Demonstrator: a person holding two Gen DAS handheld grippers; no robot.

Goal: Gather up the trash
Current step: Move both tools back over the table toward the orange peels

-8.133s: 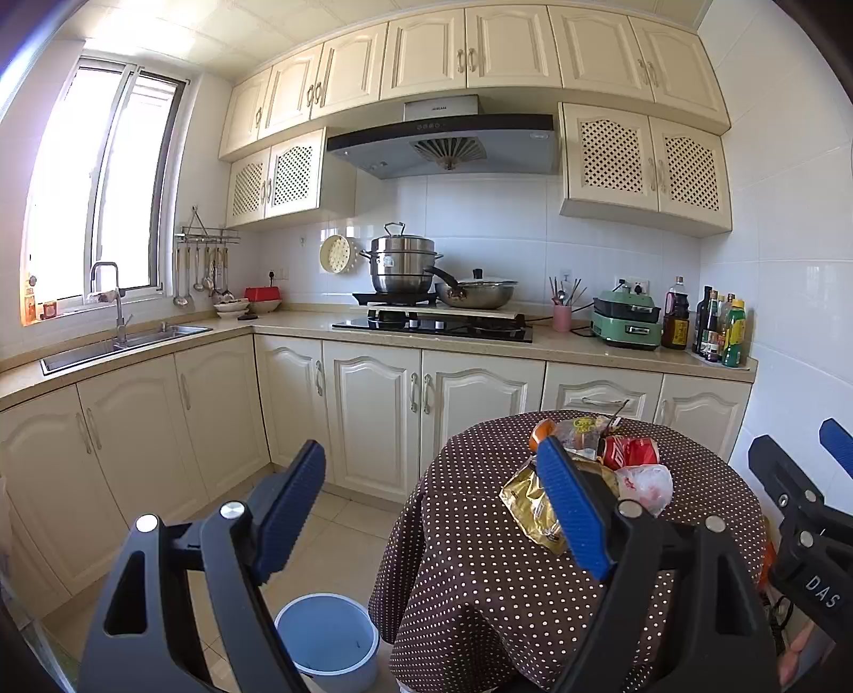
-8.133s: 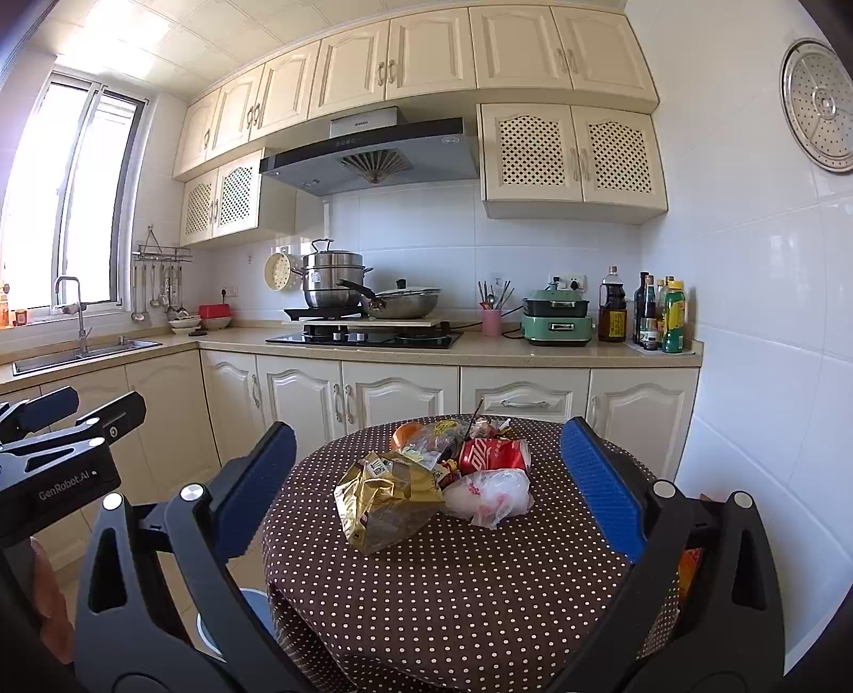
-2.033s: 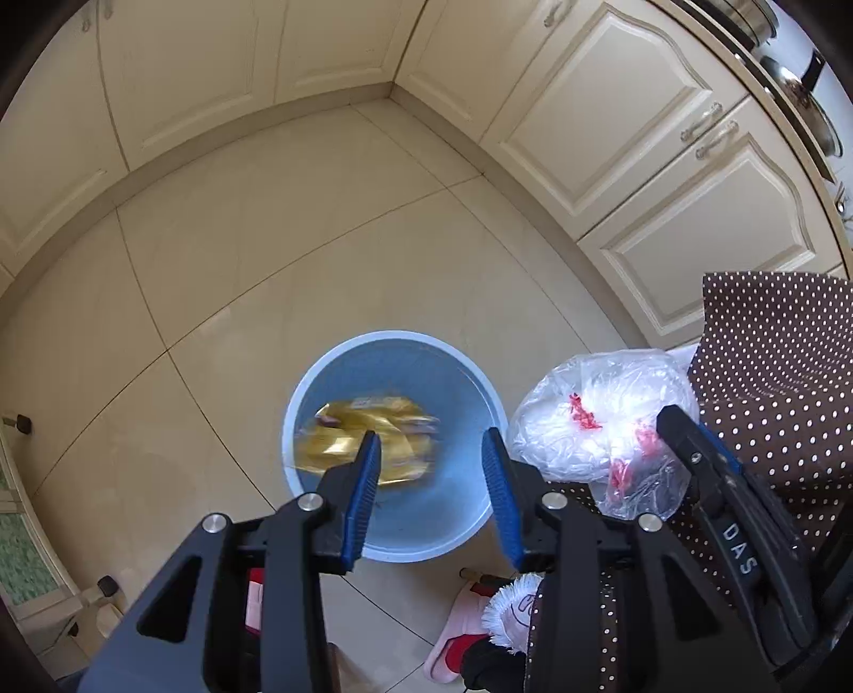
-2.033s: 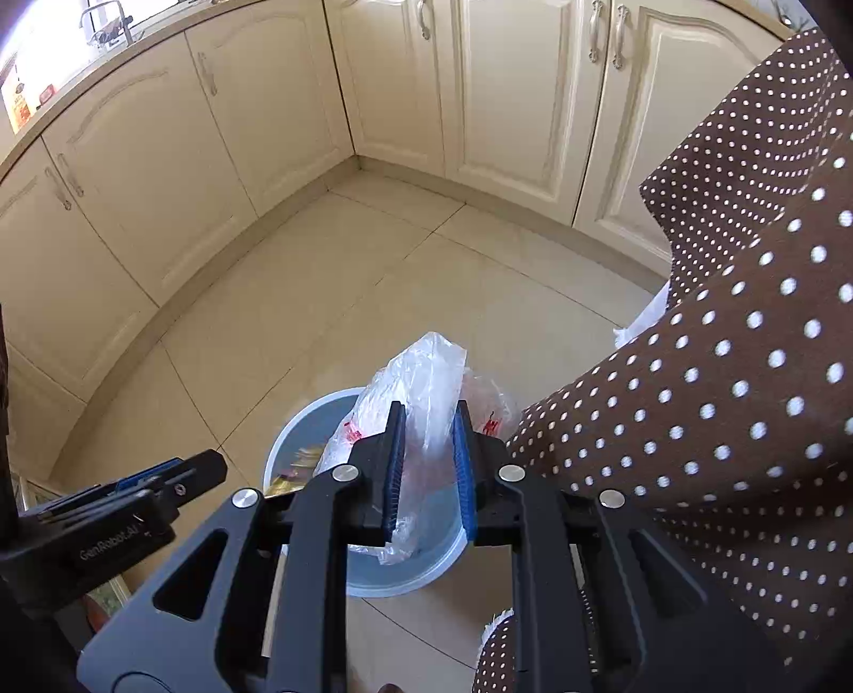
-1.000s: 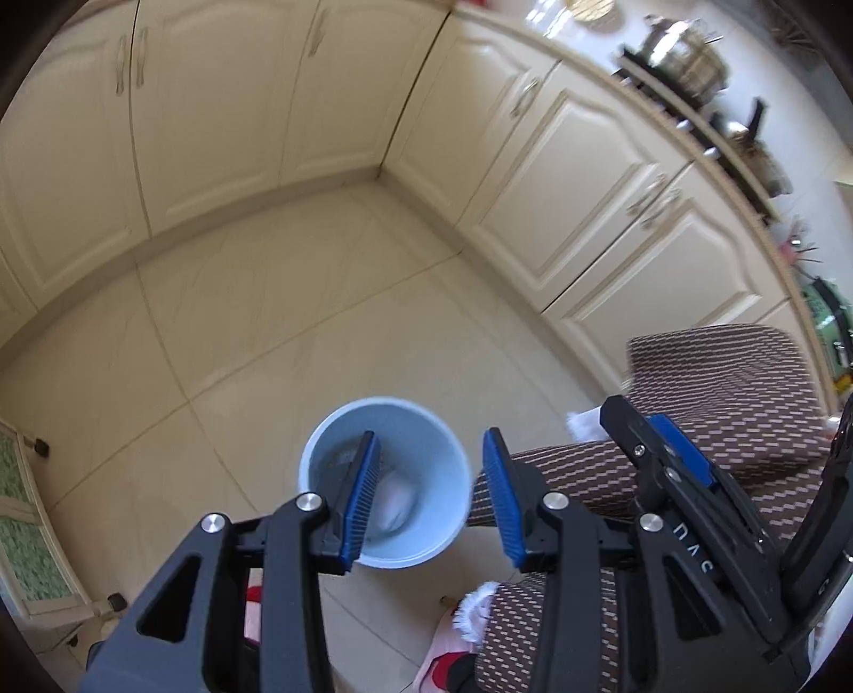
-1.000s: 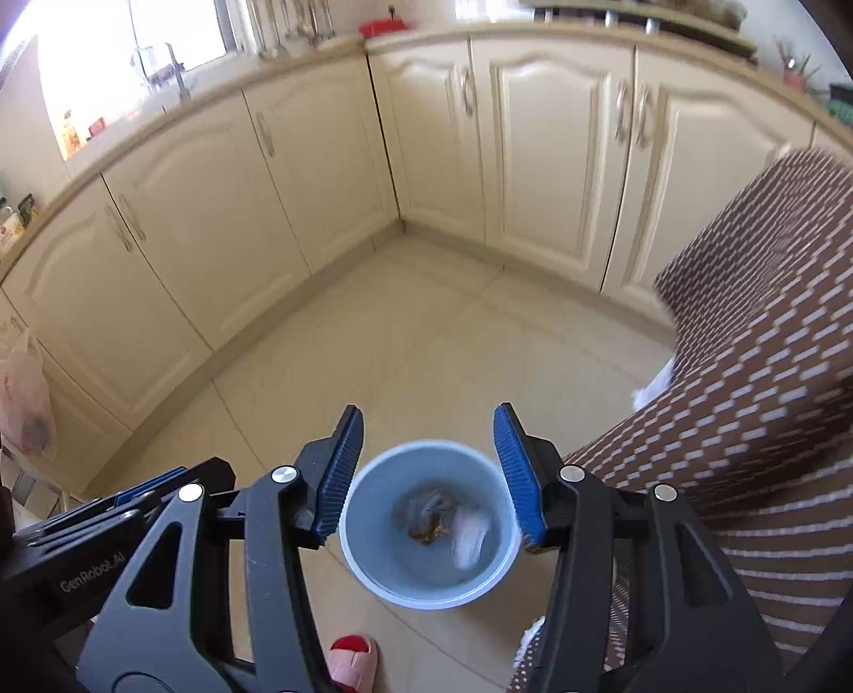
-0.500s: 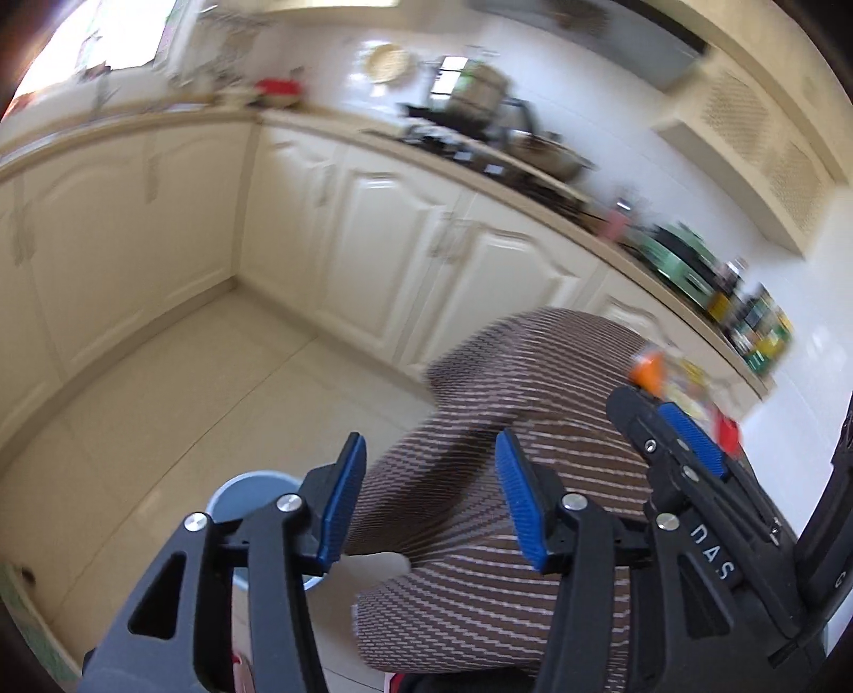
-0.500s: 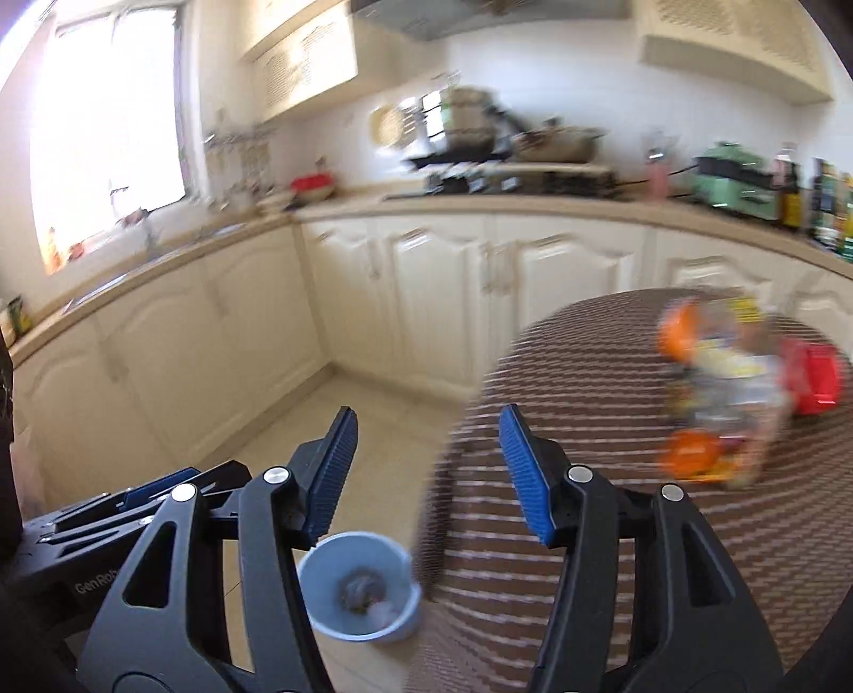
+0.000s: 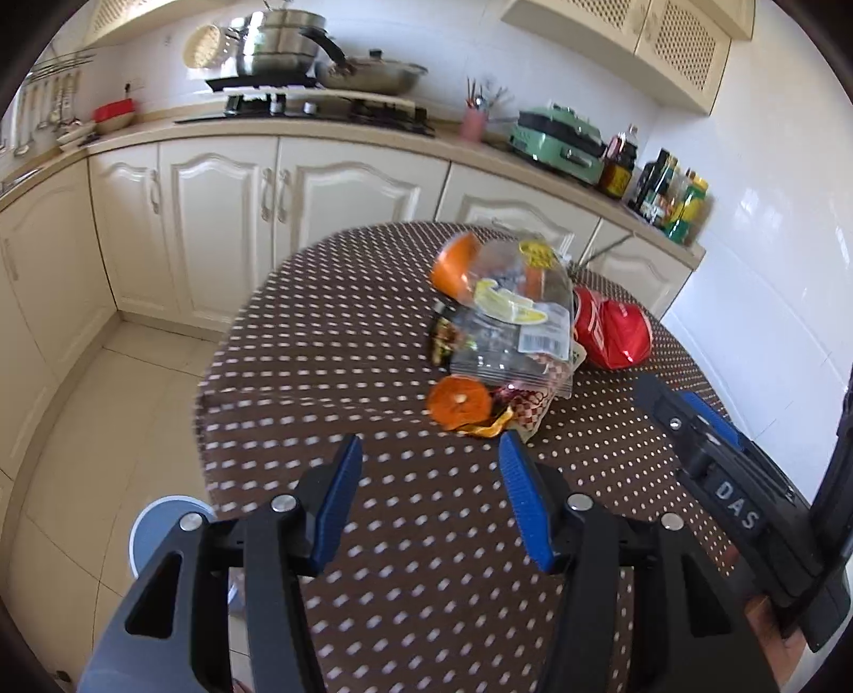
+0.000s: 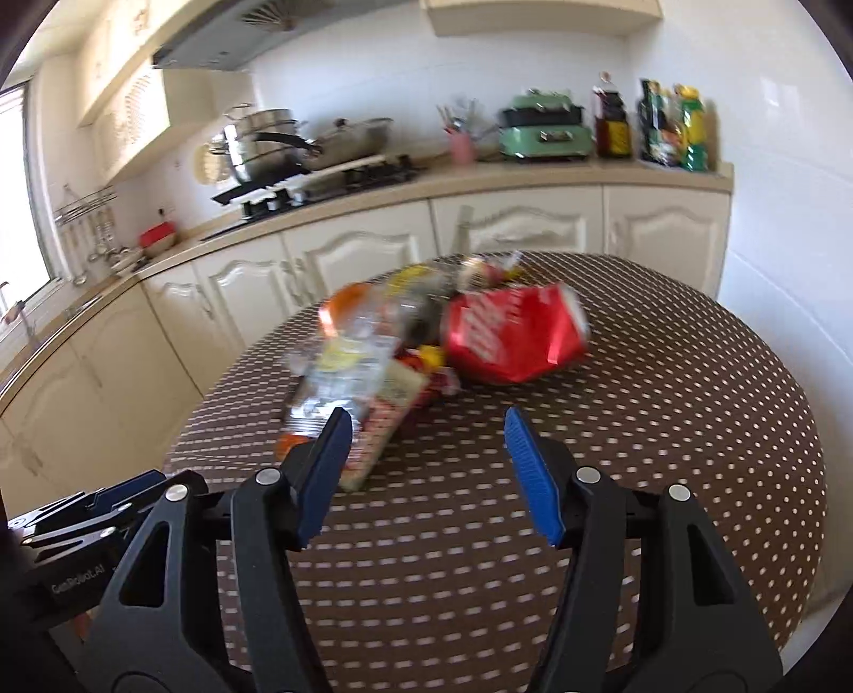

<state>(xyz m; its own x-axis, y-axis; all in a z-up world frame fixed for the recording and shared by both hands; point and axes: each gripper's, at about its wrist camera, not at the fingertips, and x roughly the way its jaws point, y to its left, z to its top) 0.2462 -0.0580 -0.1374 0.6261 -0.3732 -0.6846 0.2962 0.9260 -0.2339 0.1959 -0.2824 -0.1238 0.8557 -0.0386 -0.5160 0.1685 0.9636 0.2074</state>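
A heap of trash lies on the round table with the brown dotted cloth (image 9: pixel 330 341): a clear plastic bag (image 9: pixel 512 314) with yellow print, orange peel (image 9: pixel 458 402) and a crushed red wrapper (image 9: pixel 613 333). My left gripper (image 9: pixel 429 453) hovers over the cloth just short of the peel, its jaws opening, nothing between them. My right gripper (image 10: pixel 426 426) points at the same heap, with the clear bag (image 10: pixel 352 362) and red wrapper (image 10: pixel 512 336) ahead. Its jaws are opening and empty. The blue bin (image 9: pixel 160 528) stands on the floor at the left, its inside hidden.
Cream cabinets (image 9: pixel 213 197) run behind the table, with a hob, pots (image 9: pixel 277 48), a green appliance (image 9: pixel 560 138) and bottles (image 9: pixel 672 197) on the counter. A white tiled wall (image 9: pixel 773 213) rises at the right. Each gripper shows at the edge of the other's view.
Both grippers swung up from over the blue bin on the floor to the table top and widened. The clear bag the right one held two seconds ago lies in the bin.
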